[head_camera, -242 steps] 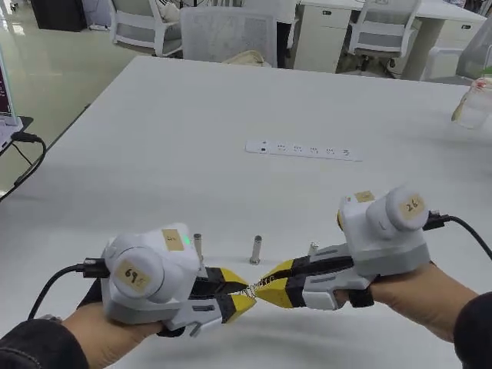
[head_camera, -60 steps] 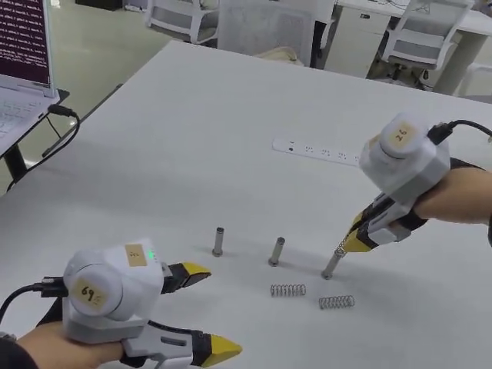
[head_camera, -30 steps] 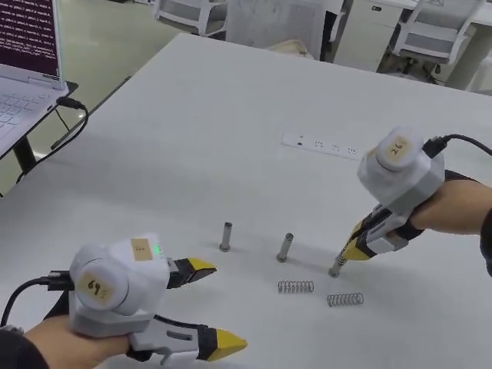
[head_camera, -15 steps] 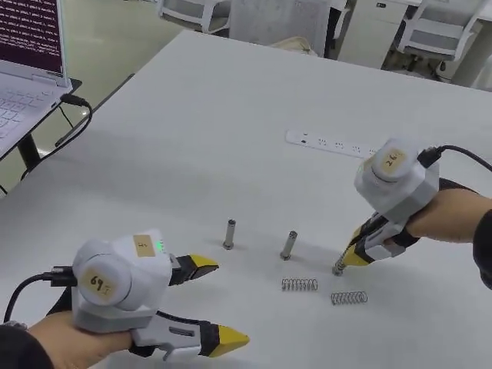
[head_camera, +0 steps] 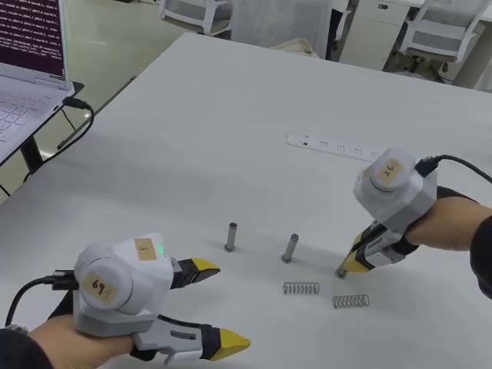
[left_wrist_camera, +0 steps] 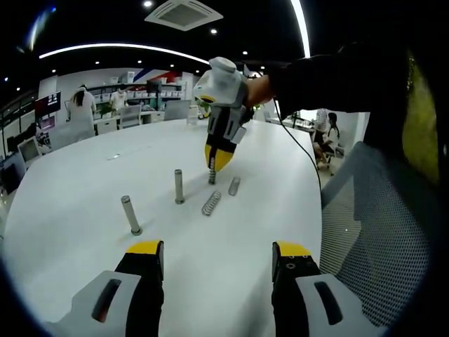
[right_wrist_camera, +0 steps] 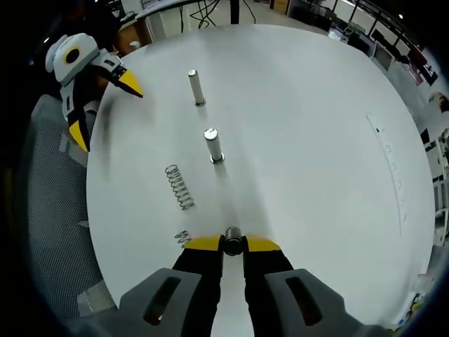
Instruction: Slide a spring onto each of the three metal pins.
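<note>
right gripper [right_wrist_camera: 233, 246]: jaws pinching spring [left_wrist_camera: 212, 177], pin [right_wrist_camera: 233, 240] between tips | left gripper [left_wrist_camera: 217, 254]: jaws spread | risk: tilt could bind coils, spring pops free

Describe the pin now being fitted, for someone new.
On the white table, near the power strip, find the right gripper. The pin pinched with a spring between its yellow fingers is it; the two pins to its left stand bare and untouched.

Tally: 3 metal pins: left pin [head_camera: 231, 236], middle pin [head_camera: 290, 247], right pin [head_camera: 340, 271]. 3 springs: first loose spring [head_camera: 300, 287] and second loose spring [head_camera: 350, 300] flat on the counter [head_camera: 192, 154], third spring [left_wrist_camera: 212, 174] on the right pin. 2 claws: left claw [head_camera: 227, 304], right claw [head_camera: 347, 267]. 1 power strip [head_camera: 334, 147], 1 laptop [head_camera: 27, 69].
</note>
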Motion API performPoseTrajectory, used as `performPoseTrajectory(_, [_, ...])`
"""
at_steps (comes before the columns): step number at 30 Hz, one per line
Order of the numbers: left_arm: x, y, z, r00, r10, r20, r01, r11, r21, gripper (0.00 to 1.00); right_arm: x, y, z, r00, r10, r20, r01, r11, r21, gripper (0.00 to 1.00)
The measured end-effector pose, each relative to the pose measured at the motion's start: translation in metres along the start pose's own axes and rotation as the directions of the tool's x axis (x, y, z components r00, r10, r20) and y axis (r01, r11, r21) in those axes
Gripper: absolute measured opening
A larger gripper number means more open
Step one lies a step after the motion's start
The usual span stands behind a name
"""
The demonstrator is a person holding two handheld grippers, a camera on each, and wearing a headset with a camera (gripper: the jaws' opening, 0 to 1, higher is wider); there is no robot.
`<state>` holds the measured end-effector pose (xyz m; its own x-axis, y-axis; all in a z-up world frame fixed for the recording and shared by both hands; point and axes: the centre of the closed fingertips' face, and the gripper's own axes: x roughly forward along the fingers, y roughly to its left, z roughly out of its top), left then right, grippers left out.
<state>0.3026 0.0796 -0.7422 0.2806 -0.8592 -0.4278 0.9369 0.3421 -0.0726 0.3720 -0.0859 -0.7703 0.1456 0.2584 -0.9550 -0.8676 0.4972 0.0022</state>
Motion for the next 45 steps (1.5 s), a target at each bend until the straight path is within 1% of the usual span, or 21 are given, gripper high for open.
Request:
performPoseTrajectory(13, [-0.002, 0.001, -0.002, 1.0, 0.003, -0.003, -0.003, 1.0, -0.003, 0.58, 0.001, 0.003, 0.001, 1.0, 0.004, 0.009, -0.004, 1.0, 0.004, 0.09])
performPoseTrajectory(19, [0.0, 0.0, -0.002, 1.0, 0.0, -0.004, 0.0, 1.0, -0.003, 0.58, 0.0, 0.001, 0.001, 0.9997, -0.002, 0.023, 0.001, 1.0, 0.007, 0.15])
performPoseTrajectory(22, [0.001, -0.001, -0.002, 1.0, -0.001, -0.004, 0.001, 1.0, -0.003, 0.57, -0.002, 0.003, 0.002, 0.9995, 0.0, 0.033, 0.0, 1.0, 0.009, 0.19])
performPoseTrajectory(26, [0.001, -0.001, -0.001, 1.0, -0.002, -0.006, 0.002, 1.0, 0.001, 0.57, -0.003, 0.002, 0.0, 0.9993, -0.005, 0.038, 0.005, 1.0, 0.003, 0.25])
performPoseTrajectory(32, [0.001, -0.002, -0.002, 1.0, -0.005, -0.008, 0.005, 1.0, 0.003, 0.57, -0.009, 0.0, 0.0, 0.9985, -0.017, 0.053, 0.016, 1.0, 0.004, 0.27])
performPoseTrajectory(38, [0.002, -0.002, -0.001, 1.0, -0.005, -0.006, 0.005, 1.0, 0.004, 0.57, -0.017, -0.006, -0.005, 0.9977, -0.028, 0.062, 0.027, 1.0, 0.014, 0.27])
performPoseTrajectory(45, [0.005, -0.004, 0.001, 0.9999, -0.013, -0.007, 0.013, 1.0, 0.01, 0.57, -0.021, -0.005, -0.015, 0.998, -0.034, 0.054, 0.033, 0.999, 0.019, 0.28])
